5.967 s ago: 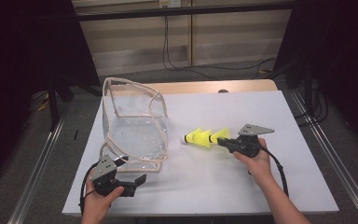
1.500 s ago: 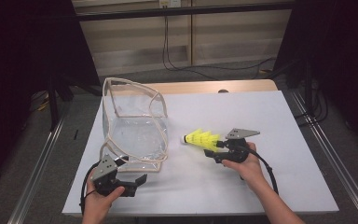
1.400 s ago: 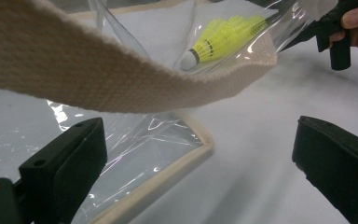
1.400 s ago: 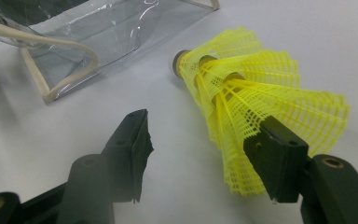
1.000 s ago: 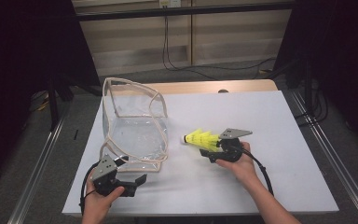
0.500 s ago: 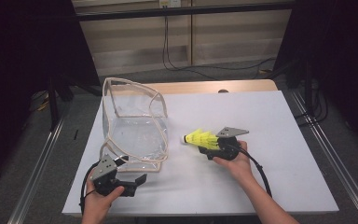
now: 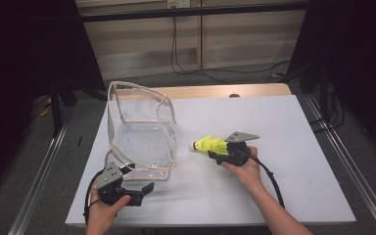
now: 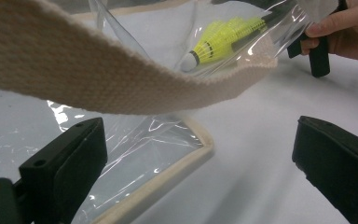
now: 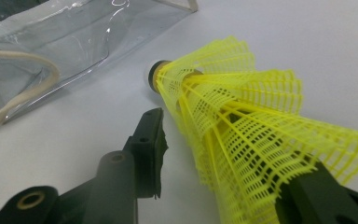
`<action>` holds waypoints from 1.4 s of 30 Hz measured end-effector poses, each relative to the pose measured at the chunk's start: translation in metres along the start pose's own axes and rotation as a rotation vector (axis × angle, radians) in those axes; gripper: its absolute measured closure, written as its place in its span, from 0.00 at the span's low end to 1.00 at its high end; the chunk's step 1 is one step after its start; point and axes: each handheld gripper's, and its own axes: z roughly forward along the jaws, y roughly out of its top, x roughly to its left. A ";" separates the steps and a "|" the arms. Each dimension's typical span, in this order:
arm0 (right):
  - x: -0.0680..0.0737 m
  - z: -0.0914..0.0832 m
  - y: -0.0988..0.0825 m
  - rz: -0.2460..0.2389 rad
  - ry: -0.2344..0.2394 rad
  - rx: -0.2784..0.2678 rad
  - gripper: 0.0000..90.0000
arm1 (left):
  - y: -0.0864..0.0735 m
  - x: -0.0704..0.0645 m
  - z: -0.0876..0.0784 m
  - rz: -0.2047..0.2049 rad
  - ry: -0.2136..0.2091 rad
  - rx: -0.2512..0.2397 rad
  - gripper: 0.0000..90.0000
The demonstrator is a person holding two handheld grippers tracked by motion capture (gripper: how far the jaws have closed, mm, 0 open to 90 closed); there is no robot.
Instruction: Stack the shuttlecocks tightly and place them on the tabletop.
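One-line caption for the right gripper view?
Yellow shuttlecocks between the right gripper's closing fingers, clear bag beyond.

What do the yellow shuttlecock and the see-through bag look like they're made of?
The shuttlecock looks like moulded plastic: a bright yellow mesh skirt of thin ribs, with a pale, likely cork or foam tip. The bag looks like glossy clear vinyl, creased and reflective, edged with cream woven fabric webbing.

The surface [image 7: 293, 127] is a plain white sheet over a wooden top whose edge shows along the far side, and it spans the middle of the high view. A clear plastic bag [image 7: 142, 139] with cream webbing trim stands on it left of centre, its strap trailing toward the lower left. Yellow shuttlecocks [image 7: 210, 145] lie near the centre, just right of the bag and apart from it.
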 end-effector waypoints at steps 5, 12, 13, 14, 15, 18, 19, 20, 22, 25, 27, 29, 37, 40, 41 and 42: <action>0.003 0.003 0.003 -0.008 -0.006 0.002 0.67 | 0.000 0.000 0.000 0.002 0.000 -0.003 0.04; 0.002 0.004 0.002 -0.014 -0.021 0.006 0.82 | 0.000 0.000 0.000 0.000 0.004 0.002 0.04; 0.002 0.005 0.002 -0.017 -0.014 0.007 0.84 | 0.000 0.001 0.000 0.005 0.004 0.001 0.04; 0.003 0.005 0.003 -0.020 -0.017 0.009 0.86 | 0.000 0.001 0.000 0.006 0.004 0.002 0.04; 0.002 0.004 0.003 -0.022 -0.015 0.009 0.88 | 0.000 0.001 0.000 0.006 0.004 0.002 0.04; 0.002 0.004 0.003 -0.024 -0.002 0.009 0.89 | 0.000 0.001 0.000 0.006 0.005 0.002 0.04; 0.001 0.003 0.003 -0.023 0.002 0.010 0.89 | 0.000 0.001 0.000 0.006 0.005 0.002 0.04; 0.001 0.003 0.004 -0.024 0.006 0.007 0.89 | 0.000 0.001 0.000 0.007 0.005 0.001 0.04; 0.001 0.002 0.004 -0.018 0.018 0.001 0.89 | 0.000 0.000 0.000 0.001 0.005 0.000 0.04; 0.001 -0.001 0.005 -0.017 0.026 -0.002 0.89 | 0.000 0.000 0.000 0.001 0.004 0.000 0.04; 0.001 -0.003 0.006 -0.015 0.030 -0.006 0.89 | 0.000 0.000 -0.001 0.001 0.003 -0.002 0.04; 0.001 -0.004 0.007 -0.015 0.037 -0.004 0.89 | 0.000 0.000 -0.001 0.001 0.003 -0.005 0.04; 0.001 -0.011 0.010 -0.009 0.057 -0.007 0.89 | -0.001 0.001 -0.003 -0.004 0.009 -0.013 0.04; 0.001 -0.014 0.013 -0.017 0.060 -0.007 0.89 | -0.001 0.002 -0.003 -0.005 0.009 -0.019 0.04; 0.001 -0.015 0.014 -0.019 0.062 -0.008 0.89 | -0.001 0.002 -0.004 -0.002 0.009 -0.017 0.04; 0.002 -0.016 0.015 -0.017 0.062 -0.007 0.89 | 0.000 0.002 -0.004 -0.001 0.008 -0.016 0.04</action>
